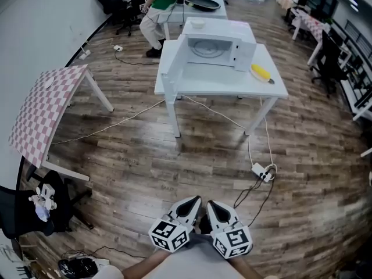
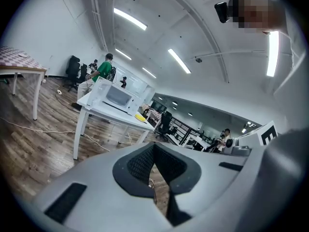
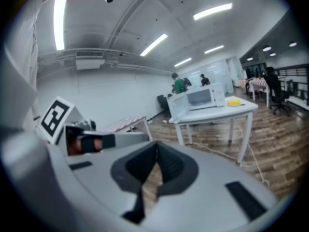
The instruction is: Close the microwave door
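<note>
A white microwave (image 1: pixel 212 48) stands on a white table (image 1: pixel 221 83) far ahead across the wood floor. Its door (image 1: pixel 174 60) hangs wide open to the left, showing the turntable inside. The left gripper view has the microwave (image 2: pixel 116 96) small and distant, and the right gripper view has it (image 3: pixel 203 97) with the door (image 3: pixel 178 108) swung out. My left gripper (image 1: pixel 192 204) and right gripper (image 1: pixel 214 207) are held close to the body, side by side, far from the table. Both are shut with nothing between the jaws (image 2: pixel 154 146) (image 3: pixel 156 146).
A yellow object (image 1: pixel 261 72) lies on the table right of the microwave. A pink checkered table (image 1: pixel 46 106) stands at the left. A power strip (image 1: pixel 263 170) and cables lie on the floor. A person in green (image 1: pixel 160 4) stands behind, beside a second table with a dark pan (image 1: pixel 203 3).
</note>
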Demonstrator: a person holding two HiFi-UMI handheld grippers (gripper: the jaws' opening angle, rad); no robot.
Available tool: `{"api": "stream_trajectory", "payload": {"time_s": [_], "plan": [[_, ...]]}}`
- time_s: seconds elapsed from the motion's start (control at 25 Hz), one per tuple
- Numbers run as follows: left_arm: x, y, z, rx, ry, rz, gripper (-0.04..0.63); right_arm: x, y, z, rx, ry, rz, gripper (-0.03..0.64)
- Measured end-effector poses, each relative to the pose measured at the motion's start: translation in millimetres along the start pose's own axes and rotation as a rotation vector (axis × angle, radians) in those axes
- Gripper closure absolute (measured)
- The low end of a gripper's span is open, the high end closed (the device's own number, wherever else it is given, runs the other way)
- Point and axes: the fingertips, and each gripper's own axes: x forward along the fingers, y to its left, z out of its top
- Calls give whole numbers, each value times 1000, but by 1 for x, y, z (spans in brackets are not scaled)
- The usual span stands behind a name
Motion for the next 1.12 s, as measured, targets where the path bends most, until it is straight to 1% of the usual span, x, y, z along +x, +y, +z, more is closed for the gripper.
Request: {"api": "stream_trajectory", "payload": {"time_s": [0.16,0.24,0.32,0.48,0.64,0.76,0.88,1.12], "plan": [[16,-1,29,57,-54,47,577,0,-24,20,-8,-19,-2,594],[25,0,42,79,-72,69,577,2,-33,31,-44,-20,11,594],[35,0,51,74,-80,80,577,4,-42,43,-90,-34,19,594],[51,-6,64,71,-92,88,577,5,-58,56,-126,-37,39,594],[68,-12,65,83,-90,101,577,2,-75,64,-154,-26,48,594],[76,-11,61,72,-85,127,577,1,-86,65,-151,-19,64,594],[81,-9,60,60,-98,146,577,1,-92,65,-155,-18,81,594],[96,-21,57,50,-103,131,577,-9,-111,65,-151,-23,72,594]]}}
